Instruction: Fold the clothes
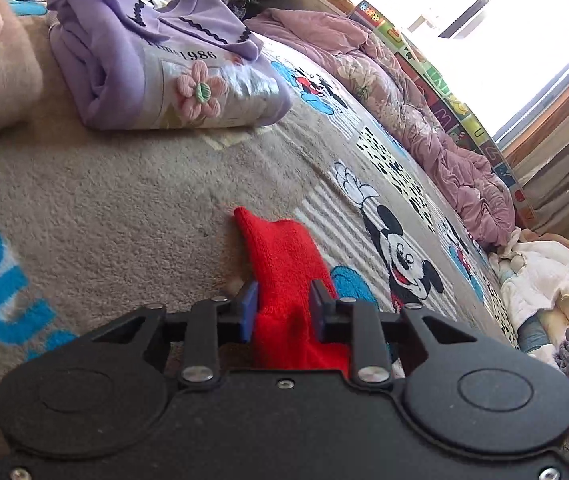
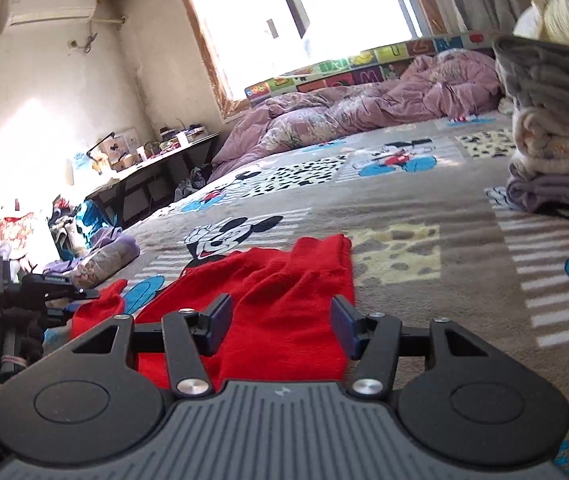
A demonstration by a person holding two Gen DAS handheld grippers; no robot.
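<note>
Red knit garment (image 2: 268, 292) lay spread and rumpled on the cartoon-print blanket (image 2: 396, 208), not yet in a neat fold. Left gripper (image 1: 283, 308) had its jaws partly spread with a red sleeve or corner bunched between them; couldn't tell if the pads were actually biting the cloth. Right gripper (image 2: 280, 320) stood wide apart, low over the near edge of the garment, holding nothing. Looked like mid-fold or lining up for a grab; either way the next move needed both tools pinching an edge with the cloth kept flat. Folded lilac sweatshirt (image 1: 156, 68) sat well apart at the left, a stack of folded clothes (image 2: 556, 148) at the right, pink quilt (image 2: 364, 108) bunched under the window. Nothing blocked the fold; wrinkles in the red knit were the only nuisance.
</note>
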